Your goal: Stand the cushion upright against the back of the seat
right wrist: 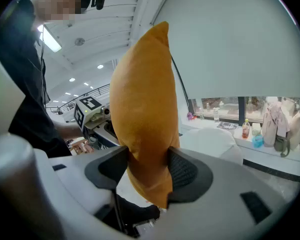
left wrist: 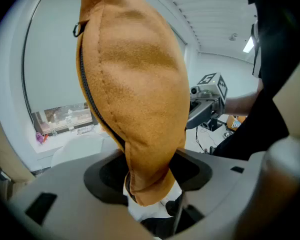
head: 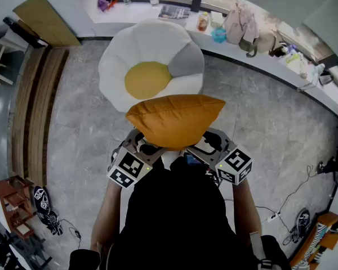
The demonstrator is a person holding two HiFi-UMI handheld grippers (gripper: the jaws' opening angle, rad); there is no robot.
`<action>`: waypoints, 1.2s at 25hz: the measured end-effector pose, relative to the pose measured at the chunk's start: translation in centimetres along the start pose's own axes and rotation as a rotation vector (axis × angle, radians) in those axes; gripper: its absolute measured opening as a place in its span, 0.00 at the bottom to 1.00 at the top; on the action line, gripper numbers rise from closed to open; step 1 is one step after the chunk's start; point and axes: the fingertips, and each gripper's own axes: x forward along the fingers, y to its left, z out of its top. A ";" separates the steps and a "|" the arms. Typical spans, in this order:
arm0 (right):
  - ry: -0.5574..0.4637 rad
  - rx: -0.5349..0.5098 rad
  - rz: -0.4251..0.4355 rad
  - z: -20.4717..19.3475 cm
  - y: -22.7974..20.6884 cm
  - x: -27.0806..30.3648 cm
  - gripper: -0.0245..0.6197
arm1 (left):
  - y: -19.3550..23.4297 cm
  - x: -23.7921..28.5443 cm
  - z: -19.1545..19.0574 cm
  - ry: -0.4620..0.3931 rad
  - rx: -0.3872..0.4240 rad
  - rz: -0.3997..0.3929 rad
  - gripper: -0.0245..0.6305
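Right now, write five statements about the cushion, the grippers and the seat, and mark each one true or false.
1. The left gripper and the right gripper are both clamped on the orange cushion. True.
2. The cushion already leans against the back of the seat. False: the grippers hold it up, off the seat.
3. The seat is flower-shaped with a yellow centre. True.
4. Every petal of the seat is white. False: there is one grey petal.
5. A zipper runs along the cushion's edge. True.
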 end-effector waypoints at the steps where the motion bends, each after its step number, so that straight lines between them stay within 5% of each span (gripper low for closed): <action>1: -0.008 0.003 -0.004 0.0 -0.1 -0.2 0.45 | -0.1 0.1 0.1 -0.002 0.000 -0.004 0.44; 15: -0.028 0.029 -0.029 -0.6 -0.7 -2.2 0.46 | -1.6 1.7 1.1 -0.005 0.029 -0.047 0.45; 30: -0.005 0.056 -0.106 -5.9 -2.4 -8.7 0.45 | -7.7 7.4 0.8 0.075 0.056 -0.166 0.48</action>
